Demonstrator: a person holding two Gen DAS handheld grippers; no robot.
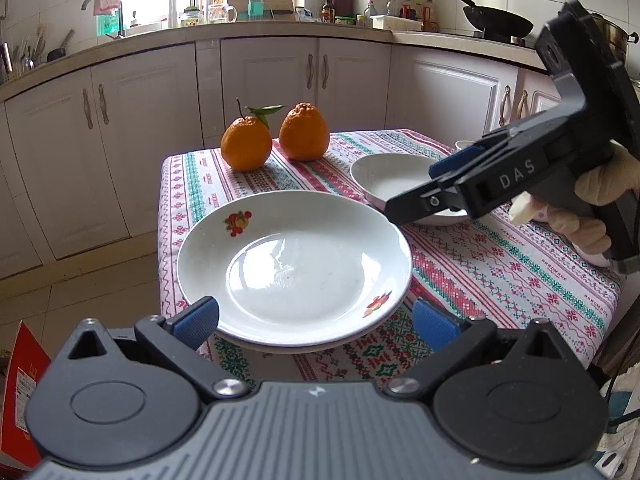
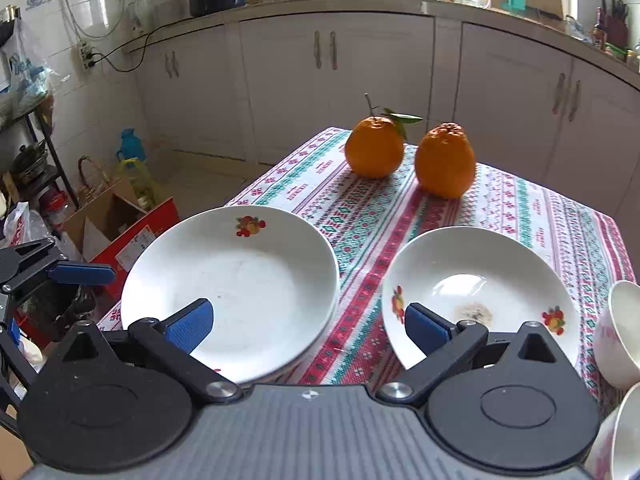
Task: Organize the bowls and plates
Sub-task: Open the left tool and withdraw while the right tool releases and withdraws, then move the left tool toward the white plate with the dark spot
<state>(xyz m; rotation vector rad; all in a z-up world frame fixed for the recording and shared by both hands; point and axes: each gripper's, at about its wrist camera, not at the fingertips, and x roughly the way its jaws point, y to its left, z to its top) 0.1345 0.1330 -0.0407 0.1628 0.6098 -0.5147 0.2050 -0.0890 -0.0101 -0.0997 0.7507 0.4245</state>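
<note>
Now both tongs stand released, gripping nothing. Left tongs [image 1: 316,316] hover over the near rim of the big plate [image 1: 294,268], which sits on the desk [image 1: 500,264] near its left edge. Right tongs [image 2: 308,330] hang above the gap between that plate and the smaller plate [image 2: 480,292]. Two oranges [image 2: 412,156] stand behind.

Both tools gape empty: left tool [image 1: 314,318] pitched downward, right tool [image 2: 308,326] in a gloved hand [image 1: 596,204].

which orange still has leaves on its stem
The left orange, with a stem and green leaves; the right orange has a bare, bumpy top.
</note>
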